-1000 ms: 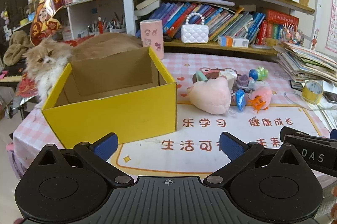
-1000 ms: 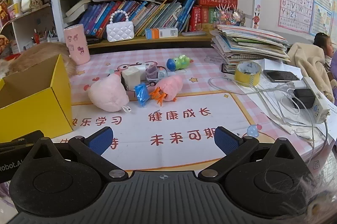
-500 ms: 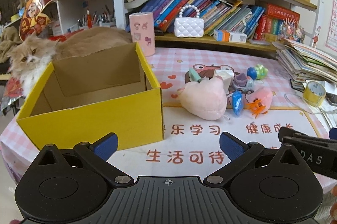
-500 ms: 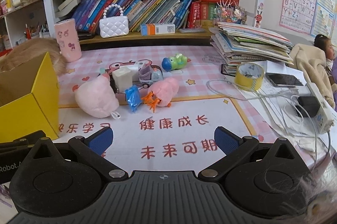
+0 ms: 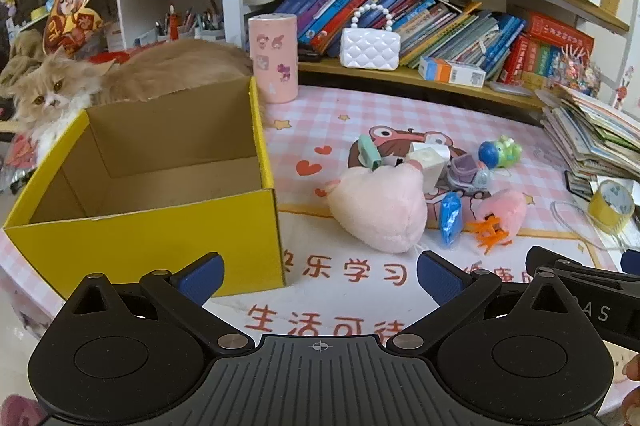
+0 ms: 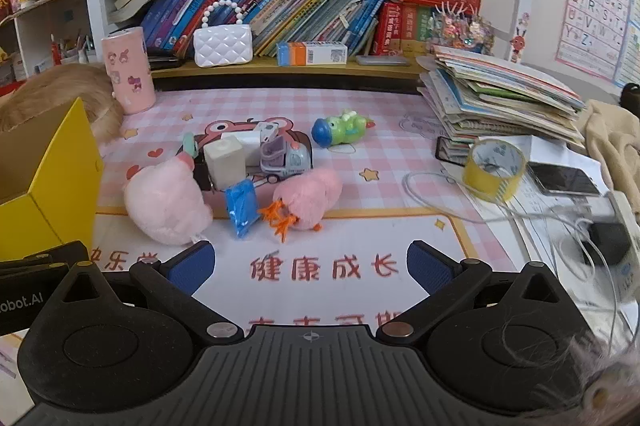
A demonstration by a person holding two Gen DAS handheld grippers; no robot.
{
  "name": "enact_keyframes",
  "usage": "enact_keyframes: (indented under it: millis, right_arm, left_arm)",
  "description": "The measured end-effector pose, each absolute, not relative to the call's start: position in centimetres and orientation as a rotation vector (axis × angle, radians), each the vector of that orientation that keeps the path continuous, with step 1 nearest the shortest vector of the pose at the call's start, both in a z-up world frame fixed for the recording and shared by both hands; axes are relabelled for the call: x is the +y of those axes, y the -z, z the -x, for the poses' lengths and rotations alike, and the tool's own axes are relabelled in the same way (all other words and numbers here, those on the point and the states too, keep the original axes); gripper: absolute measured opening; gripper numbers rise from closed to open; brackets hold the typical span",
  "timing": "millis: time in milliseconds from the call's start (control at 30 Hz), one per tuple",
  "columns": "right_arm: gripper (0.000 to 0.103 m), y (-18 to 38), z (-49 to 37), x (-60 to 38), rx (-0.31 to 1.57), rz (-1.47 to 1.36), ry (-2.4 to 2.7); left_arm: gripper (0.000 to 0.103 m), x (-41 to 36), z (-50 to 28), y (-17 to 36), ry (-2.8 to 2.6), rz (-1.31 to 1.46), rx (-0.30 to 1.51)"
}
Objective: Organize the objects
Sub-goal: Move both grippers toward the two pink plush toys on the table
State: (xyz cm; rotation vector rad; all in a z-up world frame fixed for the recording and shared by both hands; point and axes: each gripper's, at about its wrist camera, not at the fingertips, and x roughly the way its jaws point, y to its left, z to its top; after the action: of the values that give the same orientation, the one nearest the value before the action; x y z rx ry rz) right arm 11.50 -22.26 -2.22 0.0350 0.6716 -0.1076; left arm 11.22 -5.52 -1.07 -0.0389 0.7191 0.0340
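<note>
An open, empty yellow cardboard box (image 5: 152, 226) stands on the left of the table; its corner shows in the right wrist view (image 6: 60, 186). A heap of small toys lies mid-table: a pink plush (image 5: 380, 214) (image 6: 164, 206), a blue packet (image 5: 450, 220) (image 6: 242, 208), a pink chick with orange feet (image 5: 502, 212) (image 6: 308, 196), a white cube (image 6: 224, 162), a toy truck (image 6: 286, 156) and a green-blue toy (image 6: 340, 128). My left gripper (image 5: 320, 272) is open and empty, near the box's front right corner. My right gripper (image 6: 312, 264) is open and empty, in front of the toys.
An orange cat (image 5: 120, 82) lies behind the box. A pink cup (image 5: 274, 58) stands at the back. A stack of books (image 6: 504, 98), a yellow tape roll (image 6: 494, 164), a phone (image 6: 564, 180) and cables (image 6: 560, 222) crowd the right side. Bookshelves rise behind.
Both grippers have moved forward and closer to the table; the box and the toys look larger and lower. Both stay open and empty. The cat has not moved.
</note>
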Motion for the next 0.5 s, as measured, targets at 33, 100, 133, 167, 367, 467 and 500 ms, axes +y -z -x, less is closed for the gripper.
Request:
enact_keyframes:
  millis: [33, 100, 133, 167, 367, 467, 500]
  right_arm:
    - [0.103, 2.2, -11.8, -22.4, 0.671, -0.034, 0.101]
    - [0.103, 2.2, -12.4, -22.9, 0.672, -0.033, 0.086]
    - [0.103, 2.2, -12.7, -23.0, 0.671, -0.032, 0.079]
    - [0.103, 2.2, -12.9, -23.2, 0.671, -0.032, 0.073]
    - [0.103, 2.5, -14.5, -24.7, 0.681, -0.039, 0.045]
    - [0.103, 2.6, -15.3, -25.4, 0.688, -0.045, 0.033]
    - [0.103, 2.7, -15.5, -25.6, 0.689, -0.046, 0.028]
  left_arm:
    - [0.103, -5.7, -11.4, 1.0, -0.036, 0.045, 0.721]
    - [0.103, -6.0, -11.7, 1.0, -0.036, 0.063, 0.716]
    - [0.103, -6.1, -11.9, 1.0, -0.040, 0.068, 0.714]
    - [0.103, -6.4, -12.1, 1.0, -0.046, 0.069, 0.712]
    - [0.103, -7.8, -13.2, 1.0, -0.068, 0.063, 0.716]
    - [0.103, -8.5, -13.7, 1.2, -0.078, 0.059, 0.728]
    - [0.103, -8.6, -13.9, 1.2, -0.082, 0.060, 0.731]
